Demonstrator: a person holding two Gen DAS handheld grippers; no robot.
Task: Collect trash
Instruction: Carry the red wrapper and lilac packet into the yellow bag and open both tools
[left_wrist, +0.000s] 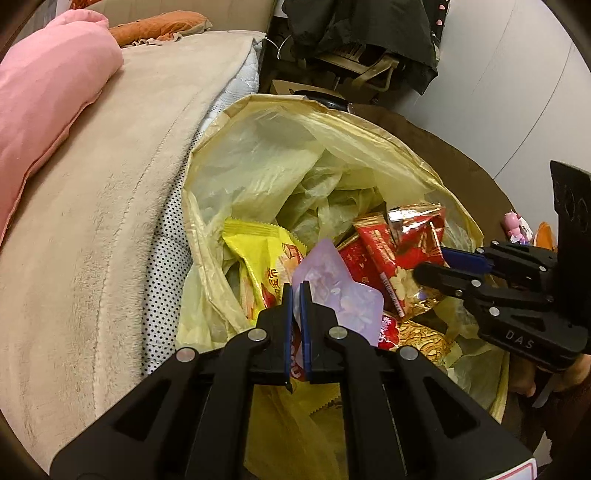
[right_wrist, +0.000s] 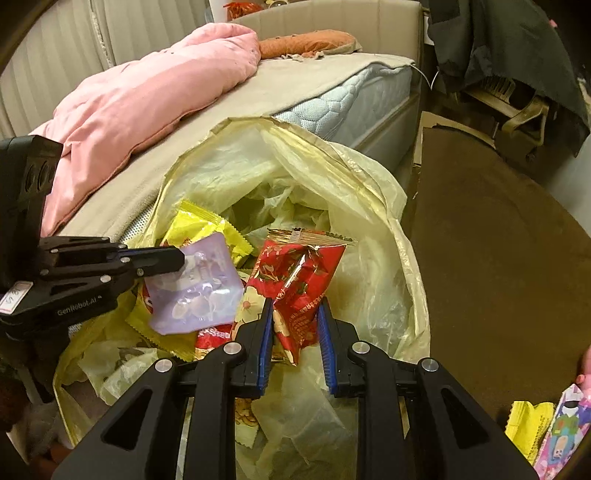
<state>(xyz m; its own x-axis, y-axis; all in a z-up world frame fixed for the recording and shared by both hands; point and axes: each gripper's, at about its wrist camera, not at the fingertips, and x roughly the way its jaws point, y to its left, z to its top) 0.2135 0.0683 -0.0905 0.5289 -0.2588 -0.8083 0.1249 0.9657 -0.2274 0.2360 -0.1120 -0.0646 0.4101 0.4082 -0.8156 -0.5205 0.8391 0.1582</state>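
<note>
Yellow bag (left_wrist: 332, 147) folds hide its bottom as I tilt both grippers downward, left gripper (left_wrist: 296, 291) pinching the lilac pouch (left_wrist: 332, 280), right gripper (right_wrist: 295, 314) clamping the red wrapper (right_wrist: 299, 280).

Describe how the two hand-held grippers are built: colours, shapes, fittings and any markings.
Both are matte black plastic with triangular cut-outs in the linkage arms, silver round pivot pins and blue pads lining the finger insides. The left hand-held gripper carries white "GenRobot.AI" lettering and a white sticker with red handwriting, seen from the right wrist view. The right hand-held gripper shows embossed "DAS" lettering on its side, seen from the left wrist view.
</note>
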